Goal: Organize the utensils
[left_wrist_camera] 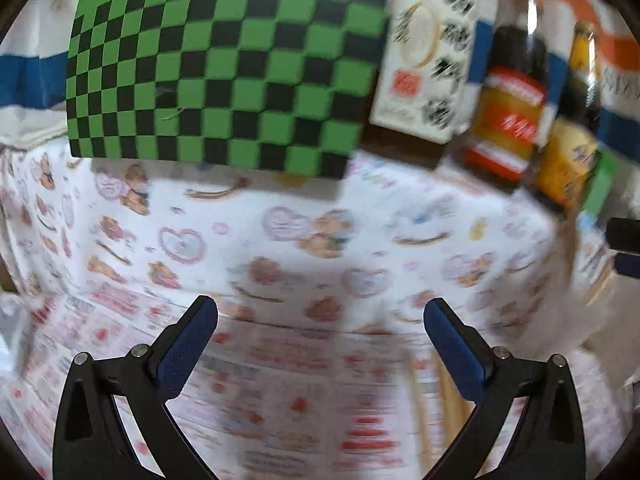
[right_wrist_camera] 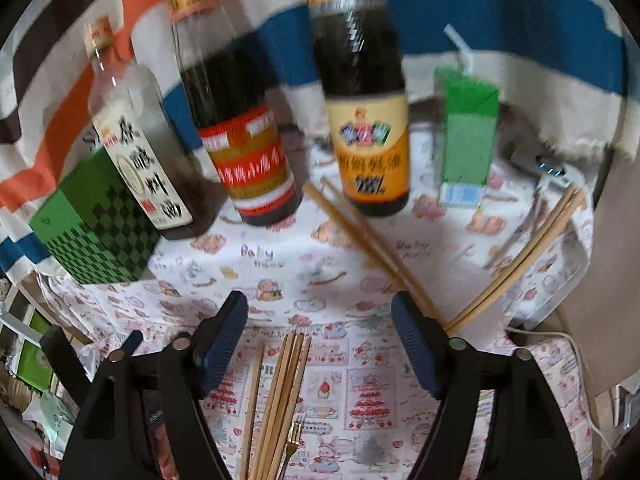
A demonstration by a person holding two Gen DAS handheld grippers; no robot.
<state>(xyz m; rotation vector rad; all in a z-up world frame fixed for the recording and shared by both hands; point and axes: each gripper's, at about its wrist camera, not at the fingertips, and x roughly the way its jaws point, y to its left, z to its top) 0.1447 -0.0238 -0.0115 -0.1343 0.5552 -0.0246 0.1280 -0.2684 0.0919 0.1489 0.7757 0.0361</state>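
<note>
In the right wrist view my right gripper [right_wrist_camera: 320,312] stands open above the patterned cloth, nothing between its blue pads. Below it lie a bundle of wooden chopsticks [right_wrist_camera: 280,396] and a small gold fork [right_wrist_camera: 294,438]. One loose pair of chopsticks [right_wrist_camera: 360,236] runs diagonally from the bottles toward the right finger. Another pair [right_wrist_camera: 524,258] lies farther right. In the left wrist view my left gripper [left_wrist_camera: 320,312] is open and empty over the cloth, and pale chopsticks [left_wrist_camera: 448,396] show blurred by its right finger.
A green checkered box [left_wrist_camera: 224,68], also in the right wrist view [right_wrist_camera: 92,220], stands at the back left. Several sauce bottles [right_wrist_camera: 248,132] and a green carton with a straw [right_wrist_camera: 468,140] line the back. A white cable [right_wrist_camera: 560,336] runs along the right.
</note>
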